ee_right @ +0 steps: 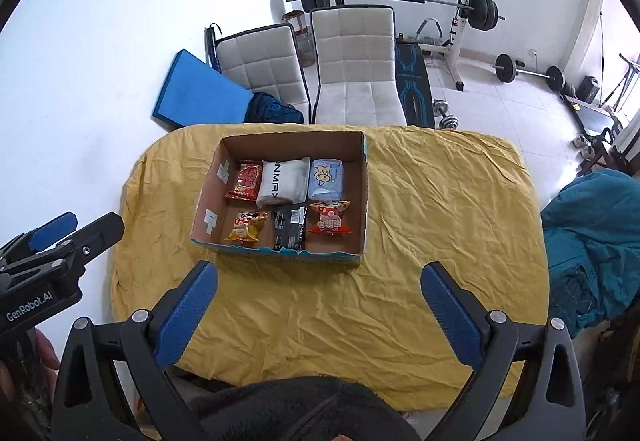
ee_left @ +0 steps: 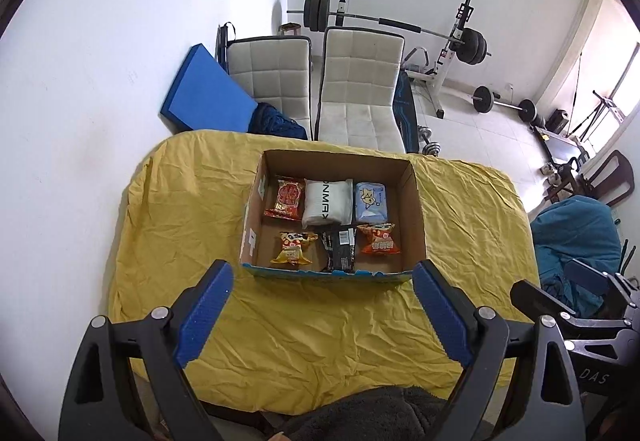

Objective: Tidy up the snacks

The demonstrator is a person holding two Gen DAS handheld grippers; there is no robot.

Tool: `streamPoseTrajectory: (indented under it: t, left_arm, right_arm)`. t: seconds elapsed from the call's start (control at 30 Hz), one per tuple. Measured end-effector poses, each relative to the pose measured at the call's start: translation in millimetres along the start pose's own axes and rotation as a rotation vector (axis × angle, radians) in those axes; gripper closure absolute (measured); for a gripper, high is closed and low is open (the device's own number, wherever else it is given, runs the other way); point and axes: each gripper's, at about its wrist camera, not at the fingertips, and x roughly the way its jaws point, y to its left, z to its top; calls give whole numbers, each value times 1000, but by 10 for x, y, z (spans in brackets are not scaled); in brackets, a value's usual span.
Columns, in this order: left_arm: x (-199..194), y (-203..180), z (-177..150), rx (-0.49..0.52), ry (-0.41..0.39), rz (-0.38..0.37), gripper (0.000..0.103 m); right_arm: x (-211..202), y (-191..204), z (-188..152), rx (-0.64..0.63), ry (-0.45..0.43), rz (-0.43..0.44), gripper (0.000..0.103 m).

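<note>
Left wrist view shows the left gripper with its jaws spread wide and holding nothing, above a desk covered with a wrinkled yellow cloth. Just ahead of the jaws, between their two blue tips, stands an open cardboard box. Six snacks lie inside it in two rows. In the far row, from the left jaw side to the right jaw side, are a red packet, a white packet and a light blue packet. In the near row are a yellow packet, a black packet and an orange packet. The packets lie close together and flat on the box floor.

Right wrist view shows the right gripper with its jaws also wide apart and empty. From here the box is ahead and slightly toward the left jaw. The left gripper appears at the left edge of this view, beside the desk.

Behind the desk stand two white chairs.
</note>
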Motion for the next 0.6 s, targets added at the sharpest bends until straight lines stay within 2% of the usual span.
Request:
streamPoseTrajectory:
  t: [0.17,0.2,0.23,0.27,0.6]
  left_arm:
    - [-111,-1,-25,5,-26,23,11]
    - [-115,2,-30,3,-29,25,9]
    - [-119,5,-37,1,-30,27,1]
    - [-117,4,-42,-2,-30,25,0]
    - [-130,6,-77,-15,-37,27,0]
  right_arm:
    - [-108,-3,-19,-10,-18,-30,0]
    - [-117,-15,-16,-8,-21,-34,0]
    - [-123,-29,-14,-3,-23,-33,0]
    - [-126,-37,-10,-1,-25,-33,0]
    - [-146,-77,-2,2,-42,-64,0]
